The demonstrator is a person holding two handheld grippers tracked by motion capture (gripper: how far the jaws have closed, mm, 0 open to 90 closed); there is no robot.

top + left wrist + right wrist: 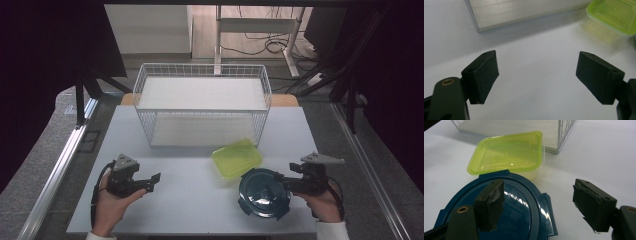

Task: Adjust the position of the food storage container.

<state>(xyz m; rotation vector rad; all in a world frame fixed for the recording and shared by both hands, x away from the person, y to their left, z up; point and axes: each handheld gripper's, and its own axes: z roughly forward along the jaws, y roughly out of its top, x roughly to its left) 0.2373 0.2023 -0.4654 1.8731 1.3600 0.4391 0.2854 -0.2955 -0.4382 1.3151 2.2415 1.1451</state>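
A round dark-blue lidded container (264, 193) stands on the white table (190, 200) at the front right. Behind it lies a square box with a lime-green lid (237, 158). My right gripper (281, 179) is open at the blue container's right rim; in the right gripper view its left jaw hangs over the blue lid (524, 215) and its right jaw is past the rim, with the green-lidded box (506, 152) beyond. My left gripper (156, 181) is open over bare table at the front left, holding nothing; the green-lidded box (614, 17) shows far off in its view.
A white wire basket (202, 102) with two shelves stands at the back middle of the table. Metal rails (55, 170) run along both sides of the table. A desk frame and cables (270, 40) lie on the floor behind.
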